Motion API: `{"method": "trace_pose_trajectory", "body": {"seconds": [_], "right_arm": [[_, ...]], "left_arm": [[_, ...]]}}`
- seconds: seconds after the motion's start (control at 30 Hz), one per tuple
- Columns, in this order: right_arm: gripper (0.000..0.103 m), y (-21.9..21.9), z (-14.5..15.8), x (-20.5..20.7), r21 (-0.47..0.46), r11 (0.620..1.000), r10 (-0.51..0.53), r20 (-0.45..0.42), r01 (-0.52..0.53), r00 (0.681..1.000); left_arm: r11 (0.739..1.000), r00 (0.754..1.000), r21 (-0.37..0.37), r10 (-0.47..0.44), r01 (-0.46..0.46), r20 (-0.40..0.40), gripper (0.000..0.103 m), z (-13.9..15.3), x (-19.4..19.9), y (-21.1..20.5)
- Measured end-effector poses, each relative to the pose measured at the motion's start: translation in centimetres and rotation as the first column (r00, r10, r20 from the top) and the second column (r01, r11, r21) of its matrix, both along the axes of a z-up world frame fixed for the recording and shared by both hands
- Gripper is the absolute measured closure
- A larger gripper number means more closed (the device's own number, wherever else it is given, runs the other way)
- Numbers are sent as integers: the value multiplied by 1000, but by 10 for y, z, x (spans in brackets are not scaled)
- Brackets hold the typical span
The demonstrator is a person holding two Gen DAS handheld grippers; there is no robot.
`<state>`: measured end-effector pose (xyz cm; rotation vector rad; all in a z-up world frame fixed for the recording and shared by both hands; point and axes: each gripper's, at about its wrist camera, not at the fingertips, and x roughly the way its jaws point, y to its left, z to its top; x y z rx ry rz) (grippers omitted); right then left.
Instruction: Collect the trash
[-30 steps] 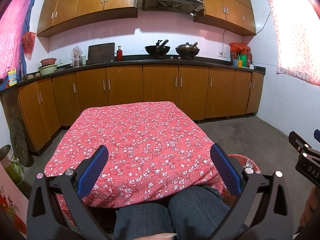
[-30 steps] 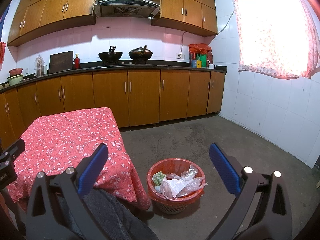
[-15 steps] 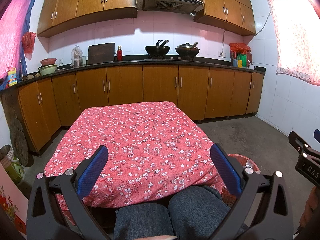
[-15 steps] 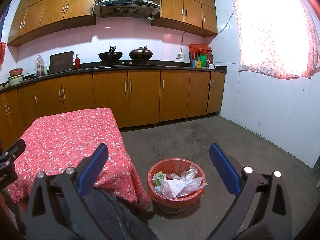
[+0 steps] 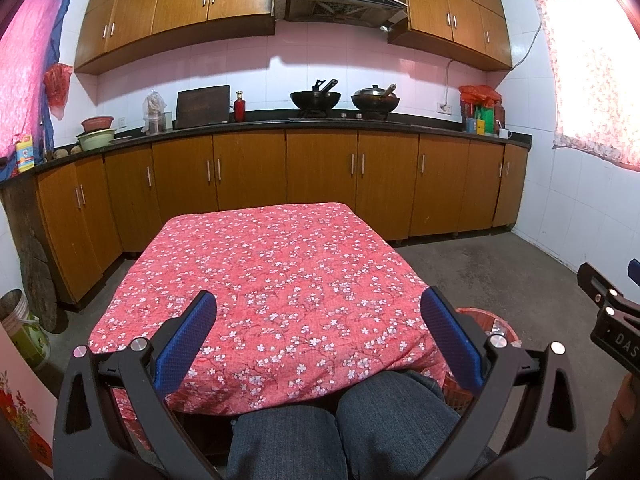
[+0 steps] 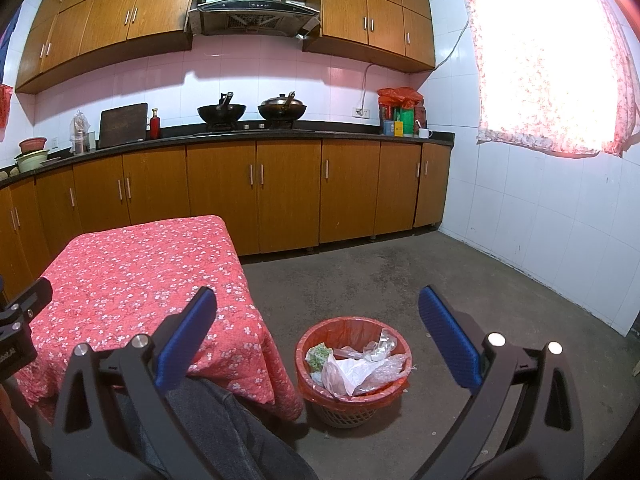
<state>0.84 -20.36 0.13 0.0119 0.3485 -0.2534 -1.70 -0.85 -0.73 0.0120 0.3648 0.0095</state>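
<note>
From the left wrist view, the left gripper (image 5: 319, 334) has its two blue-padded fingers (image 5: 186, 342) spread wide with nothing between them. Ahead of the fingers and between their tips lies the table (image 5: 276, 280), covered in a red cloth with white blossoms. Just below the fingers are the person's knees (image 5: 340, 428) in blue jeans, tucked against the table's near edge. Behind the right finger, partly hidden by it, the rim of the trash basket (image 5: 490, 322) shows on the floor. Further right, at the picture's edge, part of the right gripper (image 5: 608, 316) is visible.

From the right wrist view, the right gripper (image 6: 318, 334) is likewise released, its fingers (image 6: 450, 342) wide apart and holding nothing. The trash basket (image 6: 354, 368), lined with a red bag, stands on the concrete floor between the two fingers, just beside the table's hanging cloth (image 6: 132, 276). Inside it sit crumpled plastic bags (image 6: 356, 370) and a green wrapper (image 6: 317, 354). The table lies beyond the left finger.
</note>
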Motion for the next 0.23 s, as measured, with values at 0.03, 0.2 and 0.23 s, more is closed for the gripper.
{"method": "trace_pose_trajectory", "body": {"seconds": [0.03,0.2,0.23], "right_arm": [[4,0,0,0,0,1000,0,0,0,1000],[4,1,0,0,0,1000,0,1,0,1000],[4,1,0,0,1,1000,0,1,0,1000]], "left_arm": [[1000,1000,-1,0,0,-1,2,0,0,0],[1000,1000,-5,-2,2,-3,2,0,0,0],[1000,1000,-5,-2,2,-5,2,0,0,0]]}}
